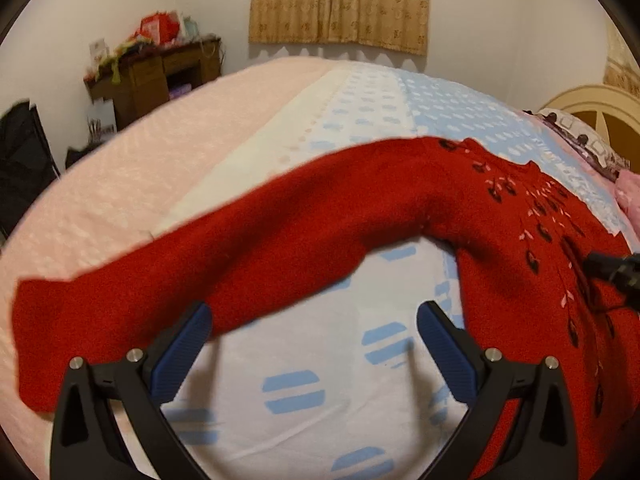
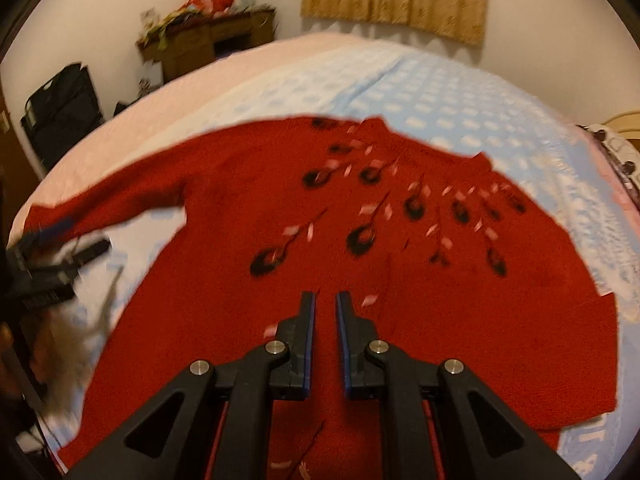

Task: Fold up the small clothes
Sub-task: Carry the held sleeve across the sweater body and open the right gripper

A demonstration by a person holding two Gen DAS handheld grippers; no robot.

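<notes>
Left wrist view: red sweater [image 1: 520, 220] flat on the bed's blue-patterned sheet [image 1: 304, 360]. Its outstretched sleeve [image 1: 192, 264] runs crosswise, cuff far left. Left gripper [image 1: 314, 322] spread wide, empty, poised just short of the sleeve; nearer hand for a sleeve fold, I judge.

Right wrist view: right gripper [image 2: 326, 300] pinched nearly together, nothing between its jaws, over the sweater's lower body, collar [image 2: 376, 124] beyond.

White walls all round, and a tan patterned curtain [image 1: 340, 2] hangs at the back. A cluttered wooden desk [image 1: 160, 72] sits in the corner; the bed [image 1: 120, 184] wears pink and blue-patterned sheets below a cream headboard [image 1: 592, 102].
</notes>
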